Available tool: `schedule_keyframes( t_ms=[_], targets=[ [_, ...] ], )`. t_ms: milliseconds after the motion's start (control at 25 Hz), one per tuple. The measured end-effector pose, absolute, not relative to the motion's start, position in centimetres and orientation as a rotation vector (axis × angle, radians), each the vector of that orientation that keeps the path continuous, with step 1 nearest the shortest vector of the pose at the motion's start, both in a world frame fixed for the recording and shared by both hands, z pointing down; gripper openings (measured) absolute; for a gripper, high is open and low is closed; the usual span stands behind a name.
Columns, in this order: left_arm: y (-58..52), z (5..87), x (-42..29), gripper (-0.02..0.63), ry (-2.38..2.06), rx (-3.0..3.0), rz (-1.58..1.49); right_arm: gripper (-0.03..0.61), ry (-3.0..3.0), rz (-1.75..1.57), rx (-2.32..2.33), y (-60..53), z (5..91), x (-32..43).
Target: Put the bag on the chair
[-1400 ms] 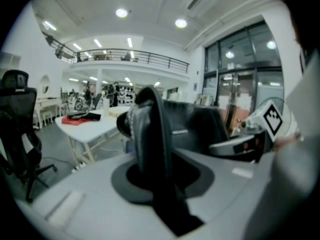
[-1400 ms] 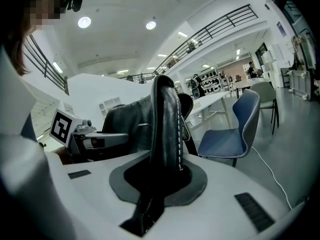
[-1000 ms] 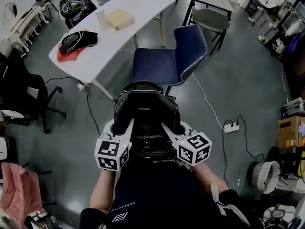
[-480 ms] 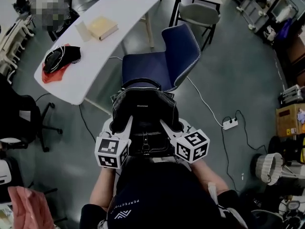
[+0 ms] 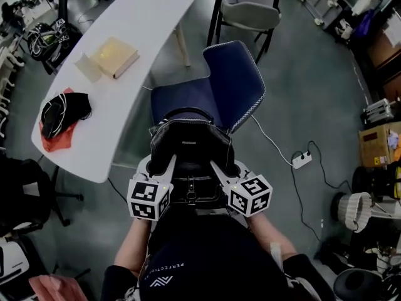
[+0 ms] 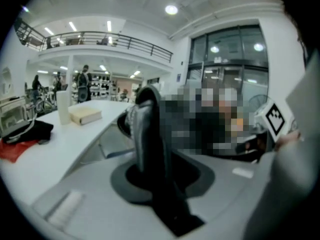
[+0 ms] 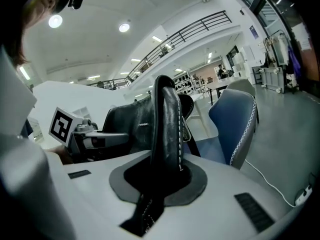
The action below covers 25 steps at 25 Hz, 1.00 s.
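Observation:
A black leather bag (image 5: 191,144) hangs in the air between my two grippers, just in front of the navy chair (image 5: 216,93). My left gripper (image 5: 168,165) is shut on the bag's left side, and in the left gripper view black leather (image 6: 150,144) fills its jaws. My right gripper (image 5: 216,166) is shut on the bag's right side; a stitched black fold (image 7: 167,134) stands clamped between its jaws. The chair's seat (image 5: 182,96) is bare and lies just beyond the bag. Its blue back (image 7: 235,121) shows in the right gripper view.
A white table (image 5: 100,74) stands left of the chair with a book (image 5: 116,55) and a black and red bundle (image 5: 59,115) on it. A grey chair (image 5: 247,14) stands behind. A power strip and cable (image 5: 301,160) lie on the floor at right. Dark office chairs (image 5: 25,193) are at left.
The view has shifted so that the table and chair lie more to the left and nearer. The bag stays held the same way between both grippers.

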<state>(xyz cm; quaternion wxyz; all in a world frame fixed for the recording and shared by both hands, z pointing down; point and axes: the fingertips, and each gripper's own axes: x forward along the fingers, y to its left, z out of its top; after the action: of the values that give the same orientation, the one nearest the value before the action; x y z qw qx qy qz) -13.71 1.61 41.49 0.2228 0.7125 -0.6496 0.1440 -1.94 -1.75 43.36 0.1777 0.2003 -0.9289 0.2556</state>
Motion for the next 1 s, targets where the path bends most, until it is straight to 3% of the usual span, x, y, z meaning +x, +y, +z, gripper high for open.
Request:
schedule_keyframes(
  t_ms=[480, 1000],
  targets=[
    [-8.8, 45.1, -20.4, 0.109, -1.622, 2.077, 0.476, 0.043, -2.558, 0.806, 0.785, -10.1, 46.9, -8.1],
    [-17.1, 50.4, -21.1, 0.115, -1.396, 2.203, 0.614, 0.044, -2.454, 0.934, 1.028, -15.7, 52.2, -8.9]
  ],
)
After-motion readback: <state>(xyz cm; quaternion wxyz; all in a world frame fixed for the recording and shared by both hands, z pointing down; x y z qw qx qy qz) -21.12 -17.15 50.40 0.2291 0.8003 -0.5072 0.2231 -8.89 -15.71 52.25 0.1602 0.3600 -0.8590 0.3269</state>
